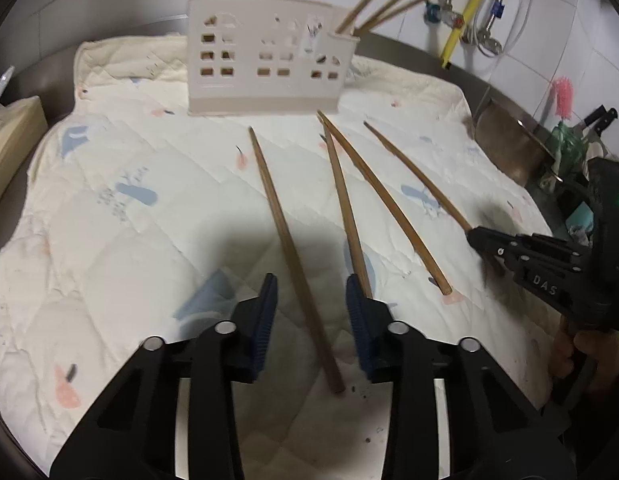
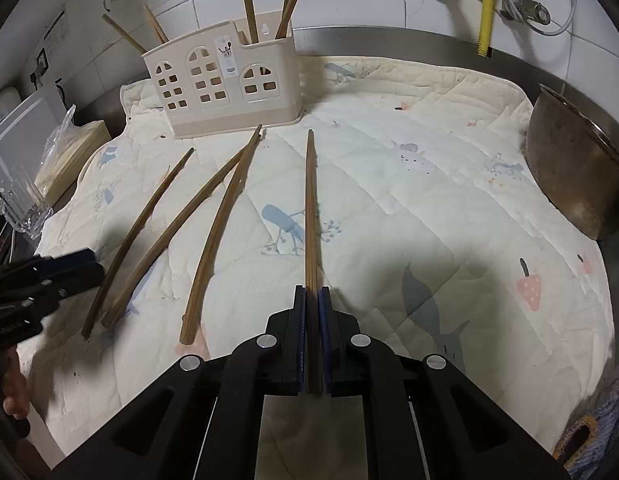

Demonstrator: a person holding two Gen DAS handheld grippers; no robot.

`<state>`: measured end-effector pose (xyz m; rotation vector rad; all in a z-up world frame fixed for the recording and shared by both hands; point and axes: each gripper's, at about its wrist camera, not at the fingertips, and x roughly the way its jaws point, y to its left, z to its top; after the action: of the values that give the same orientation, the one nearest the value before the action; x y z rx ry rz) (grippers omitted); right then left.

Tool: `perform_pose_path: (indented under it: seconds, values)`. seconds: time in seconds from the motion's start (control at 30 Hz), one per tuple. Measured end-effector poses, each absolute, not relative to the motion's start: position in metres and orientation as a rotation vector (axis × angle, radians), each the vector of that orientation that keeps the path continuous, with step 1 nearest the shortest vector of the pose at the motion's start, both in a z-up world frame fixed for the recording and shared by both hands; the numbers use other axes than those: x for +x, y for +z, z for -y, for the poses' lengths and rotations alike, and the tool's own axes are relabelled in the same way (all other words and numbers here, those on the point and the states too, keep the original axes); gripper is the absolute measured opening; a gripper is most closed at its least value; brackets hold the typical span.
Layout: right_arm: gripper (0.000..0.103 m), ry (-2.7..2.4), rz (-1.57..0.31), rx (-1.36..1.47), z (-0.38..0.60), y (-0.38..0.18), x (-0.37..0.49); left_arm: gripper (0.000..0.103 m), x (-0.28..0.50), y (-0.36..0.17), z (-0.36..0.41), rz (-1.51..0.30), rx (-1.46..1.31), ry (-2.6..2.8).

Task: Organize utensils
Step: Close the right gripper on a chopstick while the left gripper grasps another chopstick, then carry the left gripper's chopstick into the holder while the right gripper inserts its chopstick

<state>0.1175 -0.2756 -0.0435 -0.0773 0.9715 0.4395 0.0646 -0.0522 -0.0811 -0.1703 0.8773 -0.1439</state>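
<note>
Several brown chopsticks lie on a quilted mat (image 1: 129,248) (image 2: 429,152) before a beige holder (image 1: 261,64) (image 2: 225,88) that has more chopsticks standing in it. My left gripper (image 1: 311,280) (image 2: 87,262) stands open astride the leftmost chopstick (image 1: 287,240) (image 2: 141,224); its blue pads (image 1: 269,308) are clear of it on both sides. The tip of its right finger covers the near end of a second chopstick (image 1: 343,200). My right gripper (image 2: 312,290) (image 1: 473,236) is shut on the near end of the rightmost chopstick (image 2: 310,200) (image 1: 413,172), which points at the holder.
A metal pot (image 1: 509,148) (image 2: 569,168) stands at the mat's right edge. A beige box (image 1: 13,140), a clear glass (image 2: 23,208) and a white board (image 2: 21,132) crowd the left. Pipes and a yellow hose (image 2: 487,8) run along the tiled wall. A blue cloth (image 2: 601,420) lies front right.
</note>
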Motion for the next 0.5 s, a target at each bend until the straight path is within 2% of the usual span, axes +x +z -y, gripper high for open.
perform_pose_path:
  seconds: [0.07,0.3,0.37,0.5]
  values:
    - [0.006,0.439,-0.966,-0.077,0.276,-0.042,0.116,0.024,0.070,-0.087,0.053,-0.900,-0.179,-0.141]
    - [0.006,0.441,-0.940,-0.071,0.280,-0.034,0.111,0.019,0.075,-0.091,0.053,-0.913,-0.177,-0.116]
    - [0.006,0.443,-0.928,-0.073,0.280,-0.031,0.110,0.013,0.076,-0.091,0.056,-0.916,-0.144,-0.099]
    - [0.006,0.449,-0.897,-0.081,0.278,-0.021,0.104,0.011,0.078,-0.089,0.056,-0.920,-0.136,-0.079]
